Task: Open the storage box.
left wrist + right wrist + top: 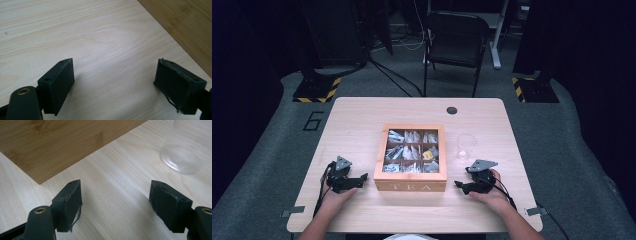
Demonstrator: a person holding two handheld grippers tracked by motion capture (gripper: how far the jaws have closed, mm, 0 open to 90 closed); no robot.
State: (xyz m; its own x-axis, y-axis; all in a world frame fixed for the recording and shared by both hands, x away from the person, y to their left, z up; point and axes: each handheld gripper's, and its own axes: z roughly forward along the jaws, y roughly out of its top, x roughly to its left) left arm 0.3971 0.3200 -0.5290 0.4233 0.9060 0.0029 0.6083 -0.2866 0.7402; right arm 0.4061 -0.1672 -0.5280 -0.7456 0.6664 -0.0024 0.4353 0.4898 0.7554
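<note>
**Grippers resting open beside the tea box**

Jaws of the left gripper (363, 178) stand wide apart with nothing between them; in the left gripper view, bare table (100, 42) lies between the two black pads (62, 82). This gripper rests on the table just beside the left side of the tea box (410, 186), near its front corner, and its jaws point toward the box. A corner of the darker wood of the box (187, 27) shows at the upper right of that view, close to the jaws but not touching them.

The right gripper (458, 185) is also open and holds nothing. In the right gripper view (115, 202) the light table surface is seen between its pads. It lies on the table just beside the right side of the box, pointing toward it. The side of the box (55, 142) is in the upper left of that view, and a clear glass (183, 157) stands at the upper right.

In the high view, the box sits in the middle of the table (362, 115), open at the top, with nine small compartments that hold tea bags (412, 151); one packet looks yellow. The glass (466, 146) stands upright to the right of the box, near it but apart. A hand holds each gripper, and the forearms come from the bottom edge. Behind the table a black chair (455, 42) stands on the grey floor.
</note>
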